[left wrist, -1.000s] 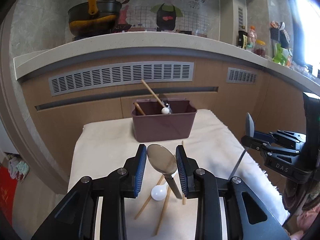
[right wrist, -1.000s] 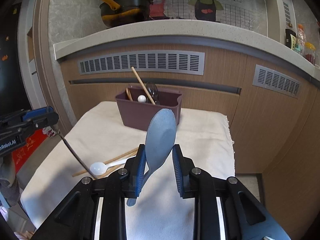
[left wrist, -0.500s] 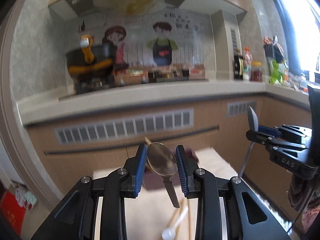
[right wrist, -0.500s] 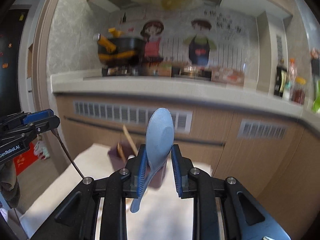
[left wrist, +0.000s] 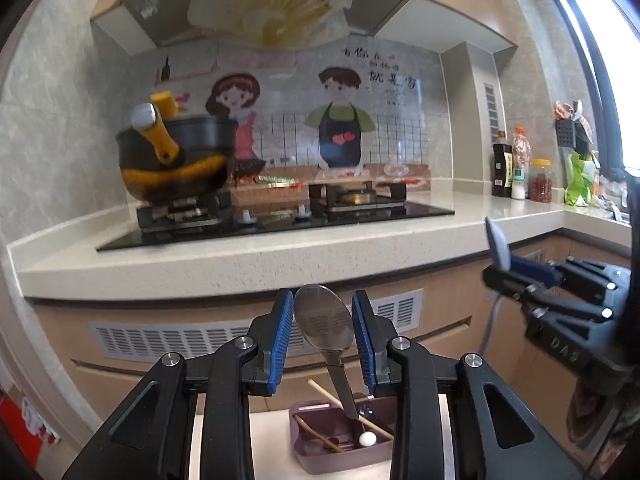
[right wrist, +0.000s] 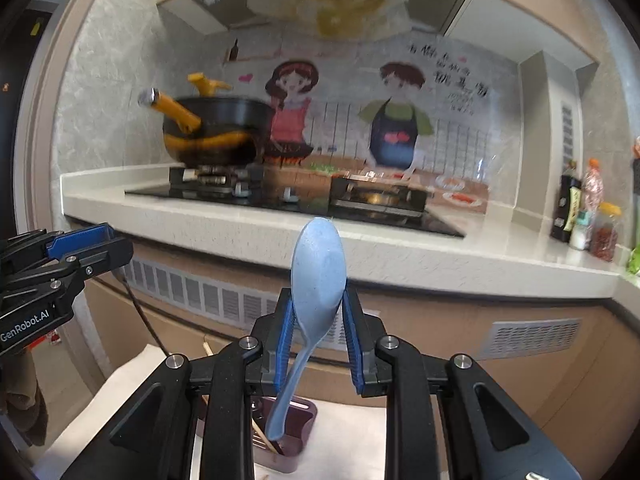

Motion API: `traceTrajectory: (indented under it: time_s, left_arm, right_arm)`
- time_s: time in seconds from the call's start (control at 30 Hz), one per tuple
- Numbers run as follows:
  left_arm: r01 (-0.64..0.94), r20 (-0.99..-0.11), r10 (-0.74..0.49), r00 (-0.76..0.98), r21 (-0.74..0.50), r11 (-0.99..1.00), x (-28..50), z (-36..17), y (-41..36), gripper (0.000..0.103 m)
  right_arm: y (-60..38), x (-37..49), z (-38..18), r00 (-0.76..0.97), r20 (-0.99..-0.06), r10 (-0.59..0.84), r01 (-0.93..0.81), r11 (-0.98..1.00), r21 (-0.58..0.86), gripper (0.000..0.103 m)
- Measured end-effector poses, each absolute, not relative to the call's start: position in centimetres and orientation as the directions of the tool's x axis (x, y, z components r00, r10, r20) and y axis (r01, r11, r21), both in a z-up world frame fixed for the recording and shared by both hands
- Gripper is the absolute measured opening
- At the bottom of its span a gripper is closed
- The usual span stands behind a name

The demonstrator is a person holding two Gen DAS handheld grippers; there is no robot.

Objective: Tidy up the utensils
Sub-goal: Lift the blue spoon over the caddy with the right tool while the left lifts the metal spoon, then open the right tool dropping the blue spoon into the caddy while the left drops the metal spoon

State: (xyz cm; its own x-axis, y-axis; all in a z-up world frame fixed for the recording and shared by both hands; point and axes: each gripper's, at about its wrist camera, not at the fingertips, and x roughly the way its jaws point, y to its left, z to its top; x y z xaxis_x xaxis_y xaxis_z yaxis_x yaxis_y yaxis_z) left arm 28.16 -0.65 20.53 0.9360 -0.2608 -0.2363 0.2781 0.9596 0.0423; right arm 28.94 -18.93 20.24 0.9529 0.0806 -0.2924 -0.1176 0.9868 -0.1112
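Maroon bin (left wrist: 320,446) at 6 o'clock: chopsticks (left wrist: 316,434), white-tipped utensil (left wrist: 367,438). Left gripper (left wrist: 323,330) clamped on metal spoon (left wrist: 324,322); right gripper (right wrist: 319,332) on blue spoon (right wrist: 318,276).

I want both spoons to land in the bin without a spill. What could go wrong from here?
The metal spoon is pinched by its bowl, handle hanging, so it may swing or slip from the left tool. The blue spoon sits tilted in the right tool. Chopsticks already cross the bin and could block either handle.
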Motion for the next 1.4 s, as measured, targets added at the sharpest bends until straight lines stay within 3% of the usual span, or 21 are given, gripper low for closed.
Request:
traceTrajectory:
  time_s: [0.57, 0.63, 0.7, 0.77, 0.9, 1.0, 1.4]
  left_arm:
    - [0.299, -0.484, -0.295, 0.824, -0.071, 0.952, 37.2, 8.1, -0.8, 0.032]
    - [0.310, -0.518, -0.311, 0.797, -0.092, 0.946, 37.8, 6.9, -1.0, 0.036]
    - [0.312, -0.545, -0.325, 0.773, -0.120, 0.942, 38.2, 6.0, -1.0, 0.051]
    - [0.305, -0.548, -0.327, 0.770, -0.133, 0.943, 37.8, 5.8, -0.7, 0.055]
    - [0.282, -0.532, -0.307, 0.789, -0.131, 0.950, 35.8, 6.4, 0.7, 0.058]
    - [0.261, -0.541, -0.293, 0.789, -0.137, 0.955, 33.7, 5.9, 1.9, 0.068]
    - [0.169, -0.718, -0.220, 0.660, -0.143, 0.975, 25.3, -2.1, 5.2, 0.070]
  right_arm:
    - [-17.1, 37.5, 6.8, 0.795, -0.597, 0.109, -0.209, 0.973, -0.102, 0.022]
    - [-17.0, 37.7, 5.6, 0.764, -0.633, 0.125, -0.235, 0.967, -0.093, 0.027]
    - [-17.0, 37.8, 4.6, 0.731, -0.669, 0.139, -0.252, 0.965, -0.075, 0.049]
    - [-17.3, 37.0, 4.4, 0.725, -0.671, 0.155, -0.259, 0.964, -0.057, 0.064]
    - [-17.8, 34.4, 4.9, 0.756, -0.638, 0.142, -0.252, 0.964, -0.085, 0.077]
    - [-17.8, 32.0, 4.9, 0.758, -0.637, 0.139, -0.257, 0.962, -0.096, 0.085]
    - [-14.7, 25.3, -2.2, 0.580, -0.800, 0.157, -0.323, 0.945, -0.048, 0.086]
